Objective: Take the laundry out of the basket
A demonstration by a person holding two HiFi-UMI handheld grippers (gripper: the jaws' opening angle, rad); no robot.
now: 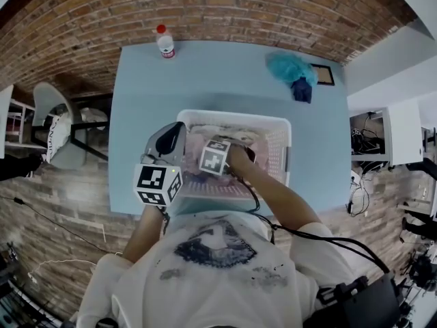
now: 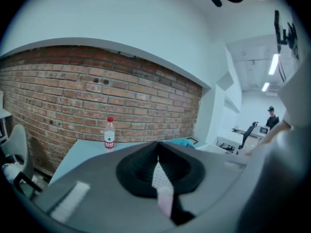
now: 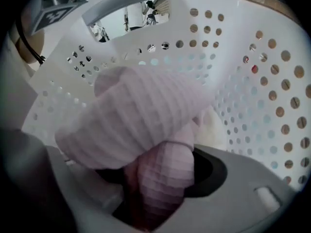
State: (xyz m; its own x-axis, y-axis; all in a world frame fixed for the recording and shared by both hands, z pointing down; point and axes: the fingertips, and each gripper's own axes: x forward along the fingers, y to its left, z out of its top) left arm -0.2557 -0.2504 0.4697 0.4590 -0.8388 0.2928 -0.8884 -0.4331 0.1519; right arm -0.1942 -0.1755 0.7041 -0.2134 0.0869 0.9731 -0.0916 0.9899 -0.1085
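A white perforated laundry basket stands on the light blue table near its front edge. Pink ribbed laundry lies inside it. My right gripper points steeply down into the basket, and its jaws are shut on a bulging fold of the pink ribbed garment. In the head view only its marker cube shows. My left gripper hovers at the basket's front left corner, pointing towards the brick wall. In the left gripper view the left gripper has its jaws together, with a thin white and pink strip of cloth pinched between them.
A water bottle stands at the table's far edge by the brick wall. A teal cloth, a dark blue cloth and a small framed object lie at the far right. A white chair stands left of the table.
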